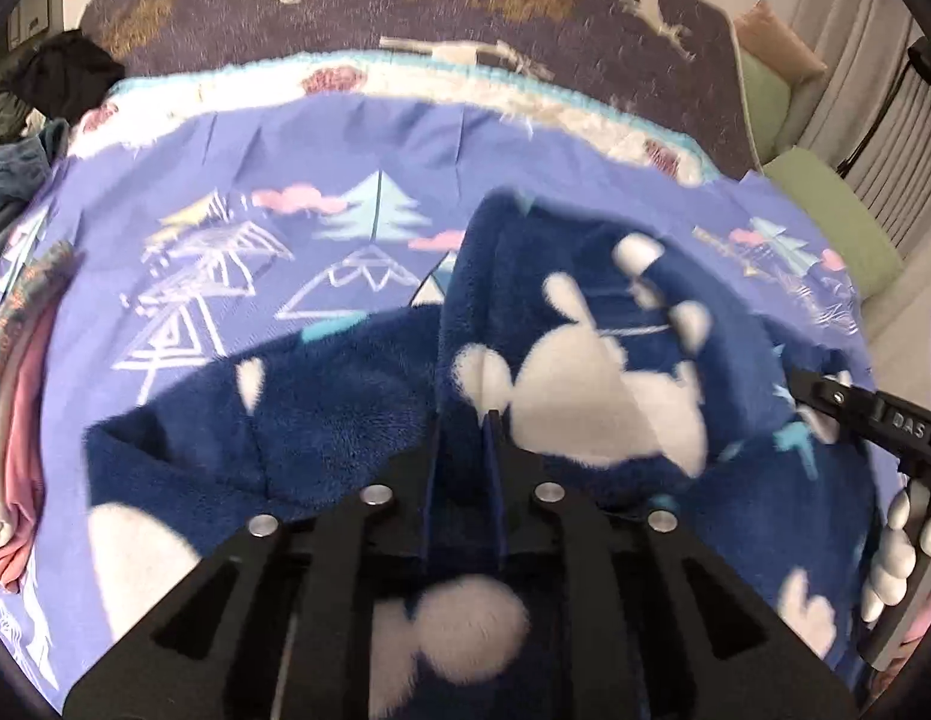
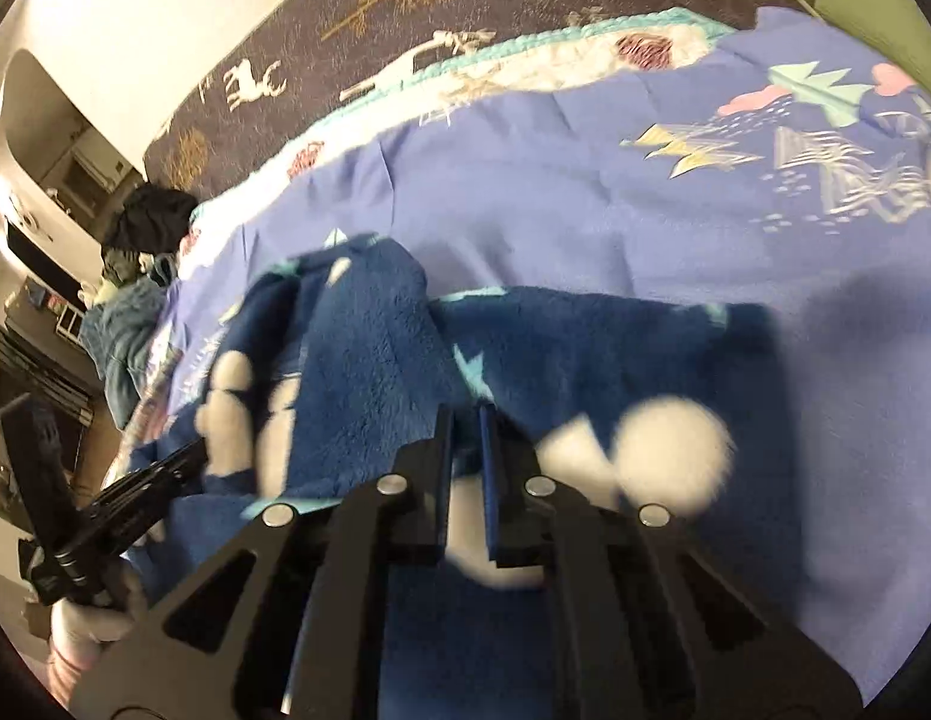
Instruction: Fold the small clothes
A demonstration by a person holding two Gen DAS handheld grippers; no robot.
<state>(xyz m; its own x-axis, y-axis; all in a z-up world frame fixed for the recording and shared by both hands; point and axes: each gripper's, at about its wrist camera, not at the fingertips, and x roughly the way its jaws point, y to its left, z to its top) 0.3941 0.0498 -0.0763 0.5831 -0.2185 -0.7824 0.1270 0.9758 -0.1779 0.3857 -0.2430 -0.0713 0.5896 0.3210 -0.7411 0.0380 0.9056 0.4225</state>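
Navy fleece garment lying on the lilac printed bedsheet, left hand-held gripper angled downward, clamped on its fabric, right hand-held gripper likewise tilted down, pinching its fleece.

Room light even, moderately bright. Strong barrel distortion, dark vignette at all corners. Motion blur smears the fleece garment and the sheet print. Overexposed glare on the wall, upper left of right view. Soft shadows fall beneath the lifted fabric.
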